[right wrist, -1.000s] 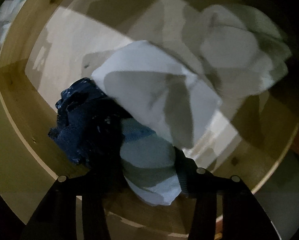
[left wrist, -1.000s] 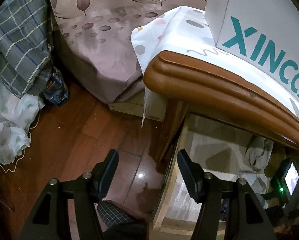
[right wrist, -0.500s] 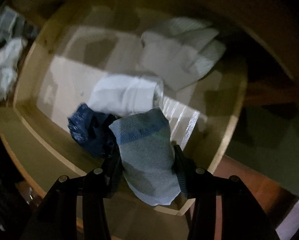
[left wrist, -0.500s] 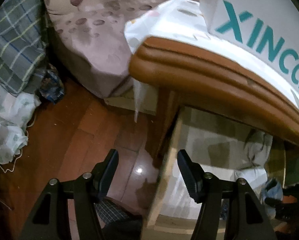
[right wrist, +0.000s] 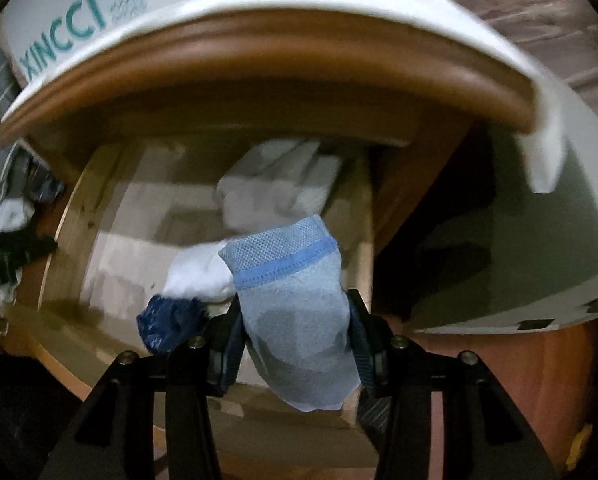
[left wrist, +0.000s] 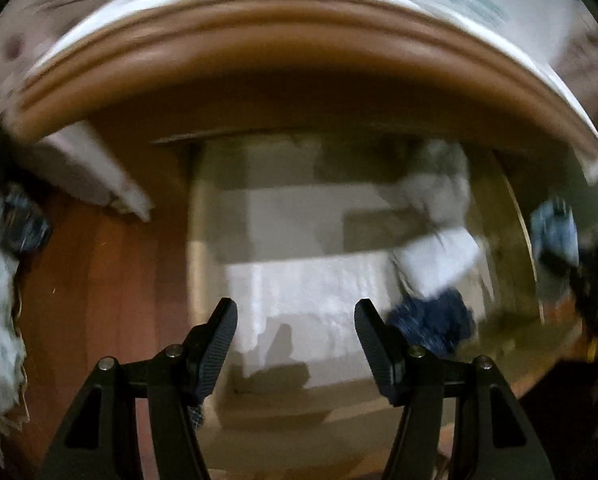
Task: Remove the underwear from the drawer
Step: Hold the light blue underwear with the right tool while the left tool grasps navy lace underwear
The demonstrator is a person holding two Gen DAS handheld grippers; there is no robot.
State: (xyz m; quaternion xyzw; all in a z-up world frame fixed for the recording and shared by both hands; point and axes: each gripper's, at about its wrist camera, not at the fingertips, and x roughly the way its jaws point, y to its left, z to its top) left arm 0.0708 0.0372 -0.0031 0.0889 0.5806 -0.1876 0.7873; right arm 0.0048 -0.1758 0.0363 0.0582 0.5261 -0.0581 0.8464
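Right wrist view: the right gripper (right wrist: 295,342) has its fingers clamped on light blue underwear (right wrist: 295,312), held above the open drawer (right wrist: 75,216). Left gripper (left wrist: 295,334) hangs over the drawer, fingers apart and empty.

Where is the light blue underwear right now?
In the right wrist view, the light blue underwear sits centre frame, clamped in the right gripper, above the front right corner of the open drawer, beside the dark blue garment.

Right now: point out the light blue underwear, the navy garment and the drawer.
light blue underwear (right wrist: 295,312): right wrist view, middle of the fabric between the fingers.
navy garment (right wrist: 169,320): right wrist view, centre of the bundle.
drawer (right wrist: 69,220): right wrist view, left wooden wall.
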